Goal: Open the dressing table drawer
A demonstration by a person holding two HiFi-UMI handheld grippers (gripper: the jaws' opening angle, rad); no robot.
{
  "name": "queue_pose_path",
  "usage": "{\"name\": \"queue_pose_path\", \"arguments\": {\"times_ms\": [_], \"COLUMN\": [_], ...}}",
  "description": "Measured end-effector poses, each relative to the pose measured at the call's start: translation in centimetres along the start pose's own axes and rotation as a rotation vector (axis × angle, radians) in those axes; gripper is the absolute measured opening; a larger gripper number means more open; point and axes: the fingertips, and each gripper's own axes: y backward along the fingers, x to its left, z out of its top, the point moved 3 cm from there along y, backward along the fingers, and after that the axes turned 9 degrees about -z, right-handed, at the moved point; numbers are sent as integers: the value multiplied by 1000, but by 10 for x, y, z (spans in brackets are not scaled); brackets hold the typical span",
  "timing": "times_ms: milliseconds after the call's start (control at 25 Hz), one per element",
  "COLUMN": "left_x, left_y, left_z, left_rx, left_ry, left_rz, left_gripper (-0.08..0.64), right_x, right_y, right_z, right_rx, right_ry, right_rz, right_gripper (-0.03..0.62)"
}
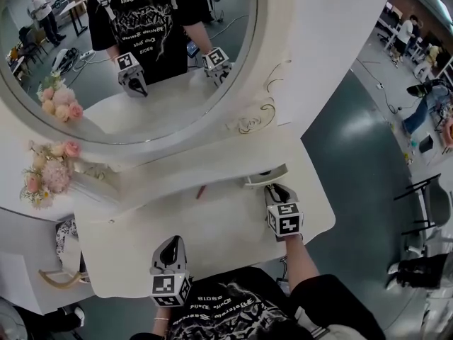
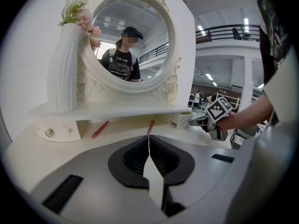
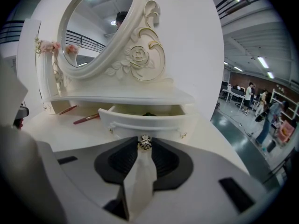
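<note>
The white dressing table [image 1: 212,232] has a small right-hand drawer [image 3: 145,120] that stands pulled out, with something dark just visible inside. My right gripper [image 3: 144,144] is shut on the drawer's small metal knob [image 3: 144,142]. In the head view the right gripper [image 1: 277,190] sits against the drawer front [image 1: 265,177]. The left gripper view shows that drawer [image 2: 183,120] from the side, with the right gripper [image 2: 198,122] at it. My left gripper [image 2: 149,140] is shut and empty, and hovers over the table's front edge [image 1: 170,250].
A closed left drawer [image 2: 58,130] sits under the shelf. Two red pens [image 2: 100,129] [image 2: 151,126] lie on the tabletop. A white vase with pink flowers [image 2: 63,69] stands left of the oval mirror [image 1: 127,48]. The table's right edge drops to the green floor [image 1: 354,168].
</note>
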Motion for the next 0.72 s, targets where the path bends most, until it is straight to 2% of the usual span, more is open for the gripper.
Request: {"name": "queue_pose_path", "arguments": {"times_ms": [720], "left_x": [0], "left_y": [4], "left_z": [-2], "left_rx": [4], "left_ry": [-11], "left_rz": [-21], "left_gripper": [18], "right_x": [0], "right_y": [9], "right_z": [-7], "right_rx": [2], "right_ry": [-1], "right_rz": [-10], "right_gripper": [100]}}
